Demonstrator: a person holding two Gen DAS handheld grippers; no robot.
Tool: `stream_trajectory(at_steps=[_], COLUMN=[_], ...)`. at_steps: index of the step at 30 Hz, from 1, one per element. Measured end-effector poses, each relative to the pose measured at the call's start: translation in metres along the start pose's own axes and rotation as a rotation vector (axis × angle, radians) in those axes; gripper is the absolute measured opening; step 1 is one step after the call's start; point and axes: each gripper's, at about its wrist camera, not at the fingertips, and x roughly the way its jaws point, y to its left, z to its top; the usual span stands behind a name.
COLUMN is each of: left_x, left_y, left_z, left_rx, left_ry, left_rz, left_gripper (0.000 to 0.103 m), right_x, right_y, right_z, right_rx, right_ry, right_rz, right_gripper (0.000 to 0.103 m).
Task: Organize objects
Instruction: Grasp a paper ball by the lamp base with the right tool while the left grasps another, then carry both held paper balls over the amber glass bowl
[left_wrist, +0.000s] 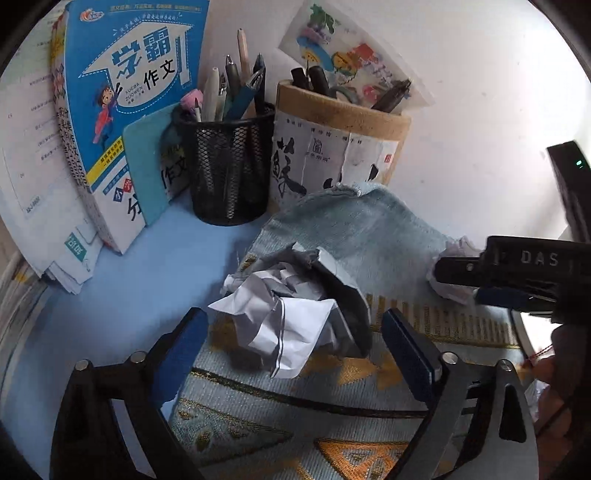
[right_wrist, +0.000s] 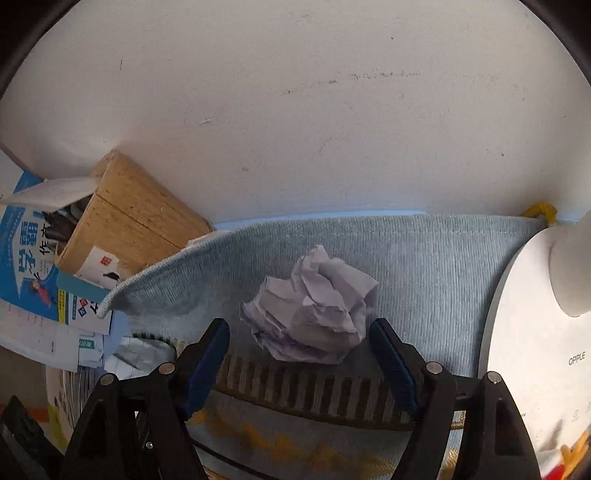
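A crumpled white and grey paper ball (left_wrist: 291, 314) lies on a pale blue woven mat (left_wrist: 369, 236). My left gripper (left_wrist: 293, 317) stands open around it, the blue pads apart from the paper on both sides. A second, smaller crumpled ball (right_wrist: 314, 317) lies further right on the same mat (right_wrist: 424, 266). My right gripper (right_wrist: 299, 325) is open, its fingertips level with the ball's near edge; the right tip is close to the paper. In the left wrist view the right gripper (left_wrist: 458, 282) reaches in from the right over that ball (left_wrist: 448, 291).
A black mesh pen holder (left_wrist: 229, 173) and a cardboard tube (left_wrist: 332, 147) with pens stand at the wall. Blue books (left_wrist: 122, 103) and papers lean at the left. A white lamp base (right_wrist: 535, 350) sits on the right. A black device (left_wrist: 570, 177) stands at the right edge.
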Motion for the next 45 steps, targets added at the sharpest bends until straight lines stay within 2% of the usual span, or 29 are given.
stream_trajectory(at_steps=[1, 2, 3, 4, 5, 7, 11, 14, 17, 20, 24, 27, 30, 33, 35, 37, 39, 42, 45], left_x=[-0.001, -0.001, 0.0, 0.003, 0.005, 0.005, -0.015, -0.038, -0.072, -0.121, -0.173, -0.206, -0.223, -0.232, -0.233, -0.23, -0.227, -0.222, -0.219], left_y=[0.001, 0.001, 0.001, 0.002, 0.002, 0.004, 0.003, 0.0, -0.018, -0.047, -0.078, -0.09, -0.098, -0.112, -0.126, -0.143, -0.154, -0.163, -0.171], left_z=[0.0, 0.001, 0.001, 0.001, 0.001, 0.001, -0.003, -0.011, -0.022, -0.043, -0.083, -0.124, -0.161, -0.193, -0.214, -0.229, -0.239, -0.242, -0.244], left_rx=[-0.004, -0.003, -0.005, -0.007, -0.007, -0.012, 0.022, 0.023, 0.042, 0.108, 0.151, 0.188, 0.213, 0.24, 0.276, 0.328, 0.356, 0.337, 0.346], left_ry=[-0.013, -0.016, -0.01, 0.001, 0.019, 0.021, -0.044, -0.062, -0.082, -0.106, -0.105, -0.116, -0.084, -0.044, -0.022, -0.019, -0.025, -0.018, -0.039], left_rz=[0.017, 0.022, 0.016, 0.005, -0.014, -0.055, -0.047, -0.124, -0.151, -0.198, -0.27, -0.291, -0.336, -0.378, -0.39, -0.345, -0.331, -0.318, -0.253], left_gripper=[0.093, 0.085, 0.078, 0.059, 0.048, 0.043, 0.043, 0.043, 0.043, 0.043, 0.043, 0.043, 0.043, 0.043, 0.043, 0.043, 0.043, 0.043, 0.044], right_x=[0.002, 0.003, 0.003, 0.003, 0.002, -0.004, -0.031, -0.077, -0.129, -0.171, -0.226, -0.262, -0.273, -0.273, -0.276, -0.274, -0.268, -0.261, -0.252], right_y=[0.004, 0.007, 0.009, 0.01, 0.01, 0.005, 0.001, -0.002, -0.01, -0.02, -0.039, -0.076, -0.109, -0.13, -0.142, -0.157, -0.169, -0.18, -0.186], right_z=[0.001, 0.002, 0.001, 0.001, 0.0, -0.004, -0.022, -0.052, -0.093, -0.123, -0.191, -0.243, -0.297, -0.339, -0.359, -0.366, -0.365, -0.363, -0.363], right_rx=[-0.014, -0.021, -0.021, -0.022, -0.021, -0.006, -0.01, -0.03, -0.067, -0.104, -0.204, -0.215, -0.204, -0.195, -0.205, -0.185, -0.157, -0.165, -0.169], right_ry=[-0.001, -0.002, -0.003, 0.002, 0.001, -0.018, -0.031, -0.076, -0.149, -0.175, -0.297, -0.315, -0.315, -0.349, -0.392, -0.404, -0.406, -0.4, -0.377], right_rz=[-0.019, -0.041, -0.054, -0.049, -0.036, -0.002, 0.037, 0.045, 0.001, -0.062, -0.208, -0.231, -0.217, -0.347, -0.364, -0.326, -0.339, -0.378, -0.378], right_gripper=[0.077, 0.07, 0.054, 0.053, 0.053, 0.053, 0.053, 0.053, 0.053, 0.053, 0.053, 0.053, 0.054, 0.054, 0.054, 0.054, 0.054, 0.054, 0.054])
